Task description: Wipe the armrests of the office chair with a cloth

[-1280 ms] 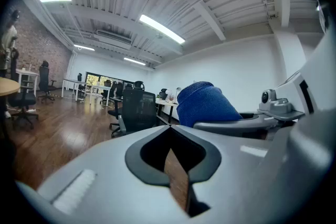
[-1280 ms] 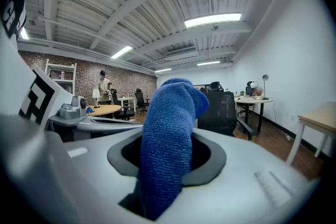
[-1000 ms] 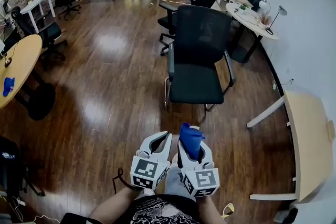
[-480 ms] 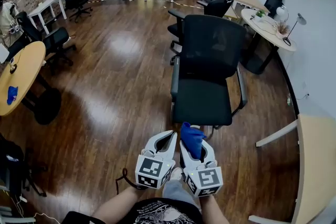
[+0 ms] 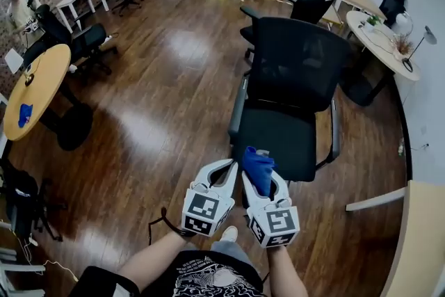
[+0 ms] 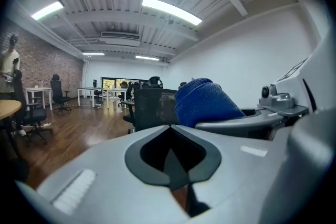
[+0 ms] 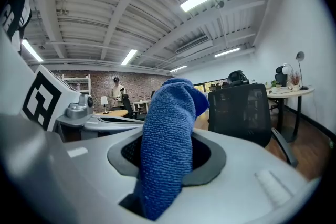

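— What's different from a second ago?
— We've closed in on the chair (image 5: pixel 295 80). Back then a wide strip of floor (image 5: pixel 153 122) lay between its seat (image 5: pixel 285 139) and our grippers. Now the cloth (image 5: pixel 259 170) overlaps the seat's front edge in the head view. The grippers themselves sit as before, side by side, low in front of us.
— And the jaws?
— The left gripper (image 5: pixel 224 167) has its jaws pressed together with nothing between them. The right gripper (image 5: pixel 263 181) pinches the cloth, which sticks up past the jaw tips in a blue fold. That matches the earlier frames.
— Is the cloth touching the chair?
— We can't tell. It is just in front of the seat, apart from both armrests.
— Let's count.
— Two grippers and one cloth held. The chair has two armrests, the left armrest (image 5: pixel 238 108) and the right armrest (image 5: pixel 335 130). A second chair (image 5: pixel 306 8) stands right behind ours. Several more stand farther beyond and to its left, and we can't give a sure number. We see two round tables. The wooden table (image 5: pixel 35 80) is well left of the chair, with one small blue thing (image 5: pixel 25 115) on it. The other table (image 5: pixel 372 31) is to the chair's right. One person (image 5: pixel 21 5) stands far left of the chair
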Tool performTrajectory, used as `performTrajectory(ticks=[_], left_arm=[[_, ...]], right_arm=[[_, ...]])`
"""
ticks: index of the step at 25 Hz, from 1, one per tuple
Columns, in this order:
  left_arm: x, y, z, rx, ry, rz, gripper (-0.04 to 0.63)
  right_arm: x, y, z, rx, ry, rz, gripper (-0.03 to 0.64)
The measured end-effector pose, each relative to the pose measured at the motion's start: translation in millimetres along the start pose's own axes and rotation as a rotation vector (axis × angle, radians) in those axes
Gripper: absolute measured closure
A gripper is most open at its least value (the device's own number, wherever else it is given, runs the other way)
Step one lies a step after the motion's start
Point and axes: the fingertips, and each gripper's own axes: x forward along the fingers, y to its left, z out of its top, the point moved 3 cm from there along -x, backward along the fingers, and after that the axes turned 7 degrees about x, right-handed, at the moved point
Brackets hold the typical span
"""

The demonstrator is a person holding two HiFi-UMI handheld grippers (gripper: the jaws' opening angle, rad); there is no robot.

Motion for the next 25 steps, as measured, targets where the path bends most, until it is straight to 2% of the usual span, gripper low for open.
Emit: performTrajectory(ticks=[12,19,25], left_arm=[[66,44,-2,-0.059,0.007,0.069,0.592],[122,90,-14,-0.101,0.023,0.064,0.592],[180,145,-23,-0.141,0.035,0.027,0.592]], right_arm=[[89,-47,12,-0.053,0.042,0.059,0.477],[153,-77,12,-0.076,0.074,0.073,0.479],[234,-104,11,-0.104,0.134,0.077,0.479]])
